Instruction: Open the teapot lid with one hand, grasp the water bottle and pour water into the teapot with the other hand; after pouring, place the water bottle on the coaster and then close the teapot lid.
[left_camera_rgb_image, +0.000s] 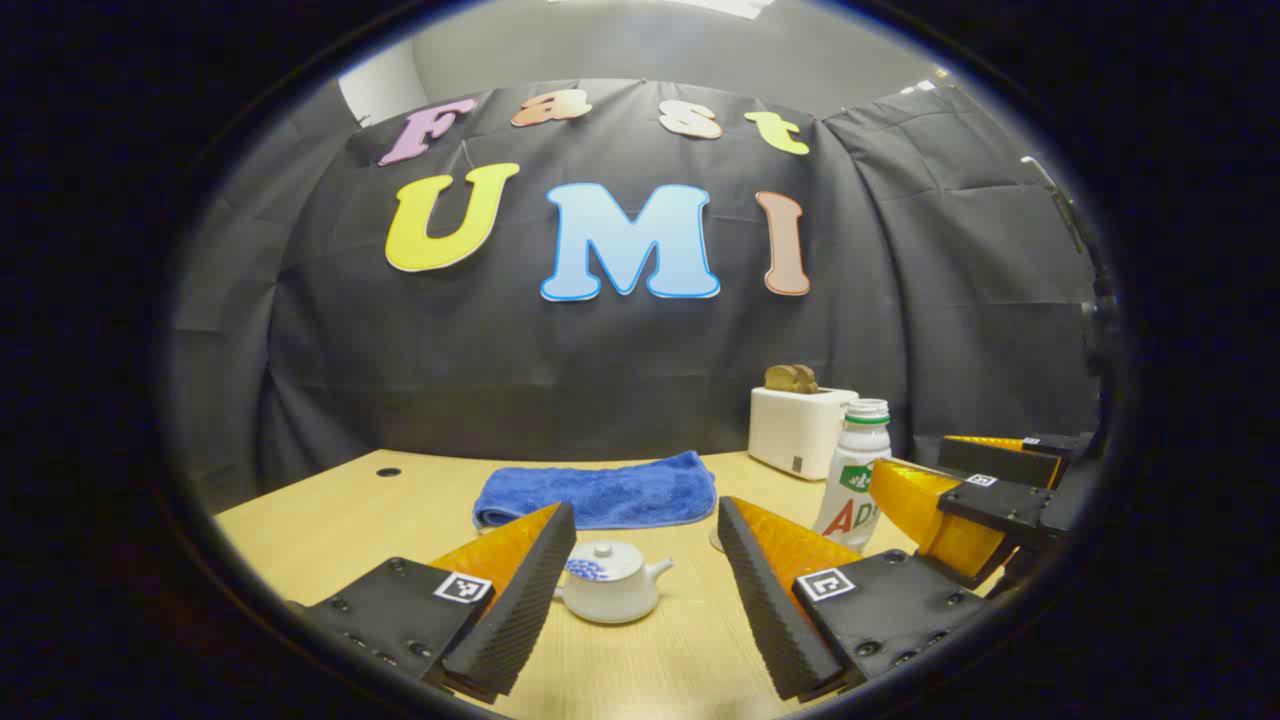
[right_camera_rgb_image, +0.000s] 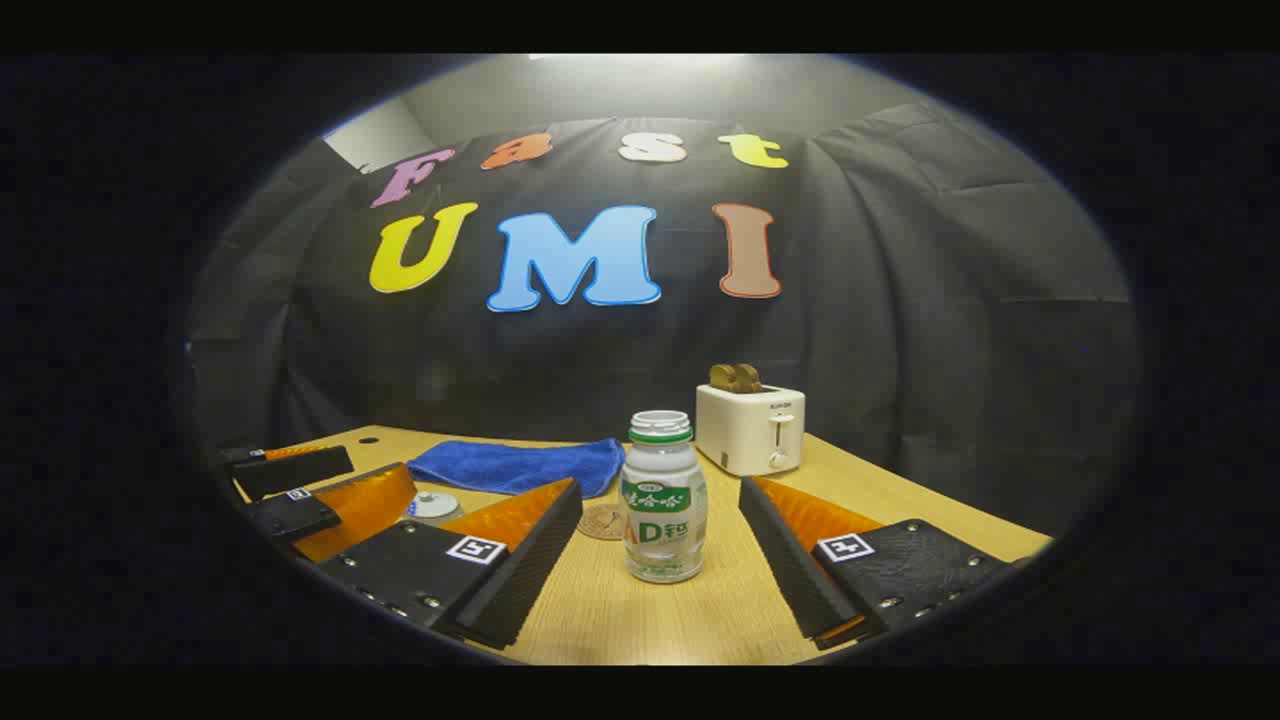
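The left gripper (left_camera_rgb_image: 645, 590) stands spread wide, nothing between its fingers; the small white ceramic teapot with blue flower print (left_camera_rgb_image: 610, 583) sits lid-on just ahead, between the fingertips. The right gripper (right_camera_rgb_image: 660, 560) is likewise spread and empty, the uncapped white plastic water bottle (right_camera_rgb_image: 663, 497) upright ahead between its fingers, a round woven coaster (right_camera_rgb_image: 601, 521) just behind-left.
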